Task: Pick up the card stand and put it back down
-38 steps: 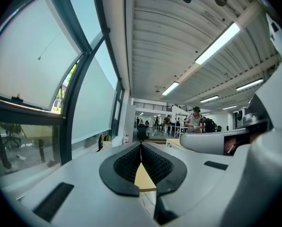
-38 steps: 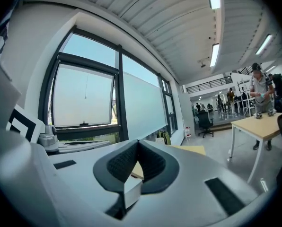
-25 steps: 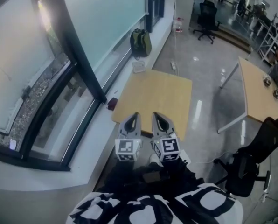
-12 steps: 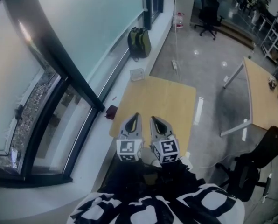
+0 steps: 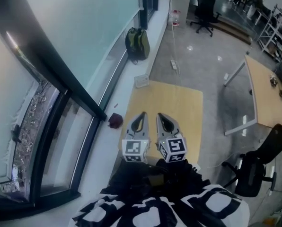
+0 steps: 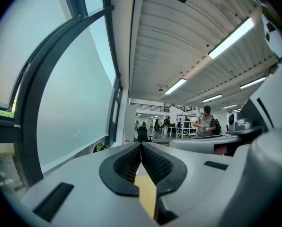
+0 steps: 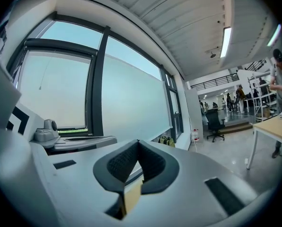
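In the head view my left gripper (image 5: 141,115) and right gripper (image 5: 160,117) are side by side close to my body, over the near edge of a small wooden table (image 5: 179,103). Both are shut with nothing between the jaws. The left gripper view shows its pads (image 6: 131,162) meeting, with only a strip of table seen below them. The right gripper (image 7: 137,144) is the same, its tips touching. A small clear item (image 5: 141,81), perhaps the card stand, sits by the table's far left corner, well ahead of both grippers.
A white sill (image 5: 98,141) runs along the window at left, with a dark red object (image 5: 115,120) on it. A green backpack (image 5: 136,42) leans further back. A second table (image 5: 264,91) and black chairs (image 5: 254,174) stand at right.
The head view has swung so the table and backpack sit lower and further right in the picture. Both grippers stay shut and side by side.
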{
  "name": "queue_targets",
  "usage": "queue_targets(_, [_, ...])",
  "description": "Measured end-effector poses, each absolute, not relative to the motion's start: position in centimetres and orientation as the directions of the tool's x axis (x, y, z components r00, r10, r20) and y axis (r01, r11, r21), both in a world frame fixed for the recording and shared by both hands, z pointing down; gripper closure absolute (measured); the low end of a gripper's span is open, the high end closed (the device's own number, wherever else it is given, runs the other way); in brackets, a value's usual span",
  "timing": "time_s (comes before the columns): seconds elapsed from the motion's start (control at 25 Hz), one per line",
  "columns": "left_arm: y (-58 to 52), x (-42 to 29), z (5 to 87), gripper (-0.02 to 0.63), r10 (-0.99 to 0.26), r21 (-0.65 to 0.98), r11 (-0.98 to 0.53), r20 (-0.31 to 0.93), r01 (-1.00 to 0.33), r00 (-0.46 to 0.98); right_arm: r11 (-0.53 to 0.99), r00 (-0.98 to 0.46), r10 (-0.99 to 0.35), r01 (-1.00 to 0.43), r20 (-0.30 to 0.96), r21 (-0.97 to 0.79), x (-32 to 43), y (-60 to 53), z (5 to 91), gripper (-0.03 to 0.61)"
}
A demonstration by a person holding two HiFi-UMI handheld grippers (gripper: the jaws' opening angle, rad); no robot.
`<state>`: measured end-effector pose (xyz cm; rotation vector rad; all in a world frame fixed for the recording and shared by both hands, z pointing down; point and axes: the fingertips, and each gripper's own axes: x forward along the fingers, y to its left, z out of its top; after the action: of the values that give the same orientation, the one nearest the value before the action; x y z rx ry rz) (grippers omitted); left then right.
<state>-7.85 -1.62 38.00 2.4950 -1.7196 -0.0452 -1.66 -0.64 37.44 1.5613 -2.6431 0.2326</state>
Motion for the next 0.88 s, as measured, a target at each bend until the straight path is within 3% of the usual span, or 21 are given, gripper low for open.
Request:
queue_targets(0.48, [-5.4, -10.7, 41.8, 0.603, -0.913, 0.146, -0.379, 0.099, -0.914, 0.395, 0.39, -0.407, -0.893, -0.913, 0.192, -0.119, -2.1, -4.0, 40.4, 0.56])
queue_targets(0.88, [-9.2, -10.7, 46.5, 0.603, -0.881, 0.166, -0.413, 0.177, -0.896, 0.439, 0.412, -0.426, -0.868, -0.905, 0.254, -0.107, -1.4, -9.8, 43.9, 0.56])
